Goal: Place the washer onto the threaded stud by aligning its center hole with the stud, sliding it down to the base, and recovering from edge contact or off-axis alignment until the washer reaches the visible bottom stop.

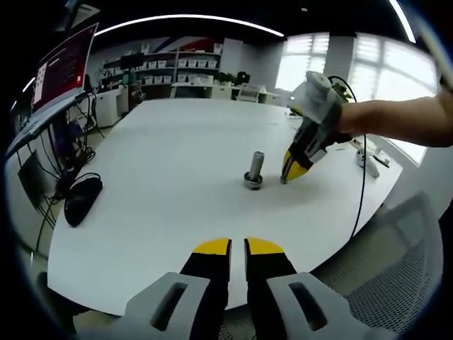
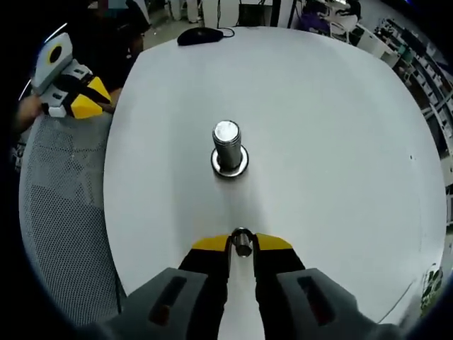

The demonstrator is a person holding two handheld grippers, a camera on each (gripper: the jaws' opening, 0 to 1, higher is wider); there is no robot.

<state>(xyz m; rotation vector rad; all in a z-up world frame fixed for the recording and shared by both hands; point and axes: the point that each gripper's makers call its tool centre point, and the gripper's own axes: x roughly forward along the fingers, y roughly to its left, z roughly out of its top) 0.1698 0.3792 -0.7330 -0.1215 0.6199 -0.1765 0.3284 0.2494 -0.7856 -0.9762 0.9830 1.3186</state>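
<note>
The right gripper (image 2: pixel 241 243) pinches the washer (image 2: pixel 242 241) edgewise just short of the stud (image 2: pixel 228 145), ready to align; the left gripper (image 1: pixel 238 246), nearly closed and empty, waits clear.

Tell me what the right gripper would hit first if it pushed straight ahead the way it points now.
Most likely the stud. The right gripper, shut on the washer, points across bare table straight at it, with nothing between. Depth is unclear, so it may strike the stud's side or base rather than clear the top.
</note>
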